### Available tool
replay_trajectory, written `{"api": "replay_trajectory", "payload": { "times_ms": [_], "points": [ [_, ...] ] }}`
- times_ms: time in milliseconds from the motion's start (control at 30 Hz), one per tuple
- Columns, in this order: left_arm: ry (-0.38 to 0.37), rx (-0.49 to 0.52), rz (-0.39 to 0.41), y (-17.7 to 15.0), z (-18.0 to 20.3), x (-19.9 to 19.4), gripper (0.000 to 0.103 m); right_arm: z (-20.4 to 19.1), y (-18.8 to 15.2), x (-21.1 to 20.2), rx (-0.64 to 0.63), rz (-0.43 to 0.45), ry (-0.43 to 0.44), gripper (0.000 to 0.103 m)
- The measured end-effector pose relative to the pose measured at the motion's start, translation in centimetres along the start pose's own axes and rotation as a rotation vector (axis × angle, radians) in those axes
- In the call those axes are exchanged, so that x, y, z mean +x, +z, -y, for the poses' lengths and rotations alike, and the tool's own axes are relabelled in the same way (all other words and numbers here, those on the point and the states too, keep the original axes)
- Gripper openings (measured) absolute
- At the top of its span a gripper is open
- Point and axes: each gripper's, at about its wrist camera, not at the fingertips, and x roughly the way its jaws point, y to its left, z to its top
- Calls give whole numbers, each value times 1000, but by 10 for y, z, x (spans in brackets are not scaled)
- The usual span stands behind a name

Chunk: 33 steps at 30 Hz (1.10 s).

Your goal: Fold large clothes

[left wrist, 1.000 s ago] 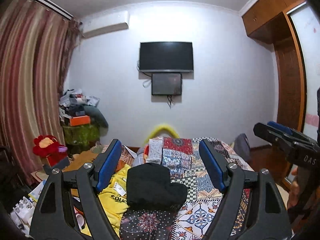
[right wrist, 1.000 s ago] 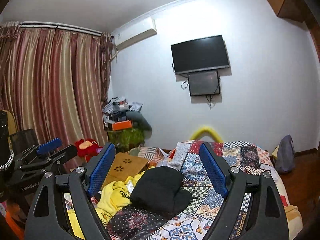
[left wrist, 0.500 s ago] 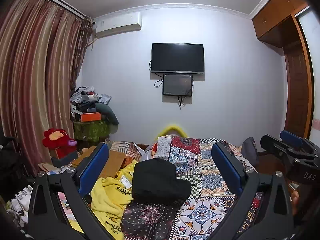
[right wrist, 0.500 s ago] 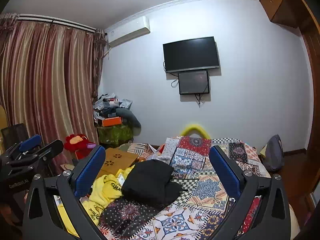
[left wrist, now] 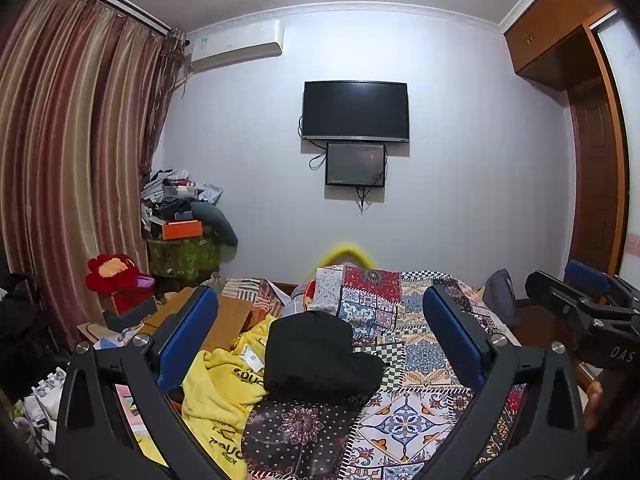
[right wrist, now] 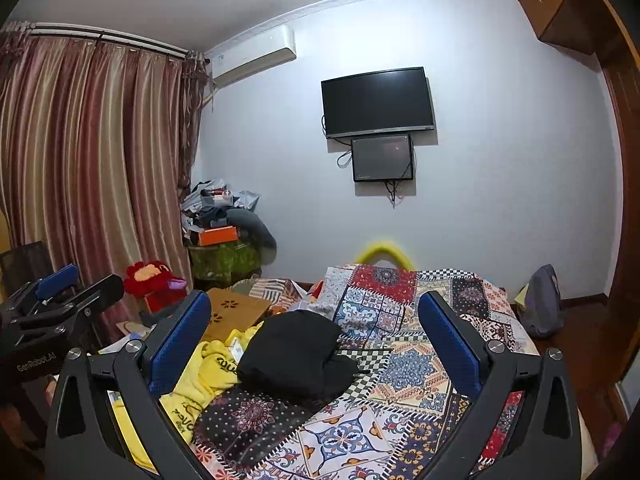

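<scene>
Both grippers are held up in the air above a bed, facing a pale wall. The left gripper (left wrist: pixel 320 324) has its blue-padded jaws spread wide apart, with nothing between them and touching nothing. The right gripper (right wrist: pixel 314 318) is spread just as wide and is also empty. Each gripper shows at the edge of the other's view: the right one at the far right of the left wrist view, the left one at the far left of the right wrist view.

Below and ahead of both grippers, a black garment (left wrist: pixel 320 356) lies in a rumpled, roughly folded bundle on the patchwork bedspread (left wrist: pixel 420 360). Its long axis runs from the near side of the bed toward the far wall, with a smaller lobe bulging out to the right. A yellow garment (left wrist: pixel 216 392) with dark lettering lies crumpled just beside it on the left, touching its edge. A dark floral cloth (left wrist: pixel 296 432) lies on the near side of the black bundle.

On the wall hang a black television (left wrist: pixel 356 110) and a smaller screen (left wrist: pixel 355 164) just below it. Striped curtains (left wrist: pixel 72 160) cover the left side. A red plush toy (left wrist: pixel 114 276) and a cluttered pile (left wrist: pixel 180 208) stand in the corner.
</scene>
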Motion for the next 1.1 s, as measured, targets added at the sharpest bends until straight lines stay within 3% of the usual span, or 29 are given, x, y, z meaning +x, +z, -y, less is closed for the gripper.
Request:
{"api": "replay_trajectory", "payload": {
  "times_ms": [1100],
  "points": [
    [-43,-7,-34,-8,-10,10,103,2,1,-5,21,-19,1,103]
  ]
}}
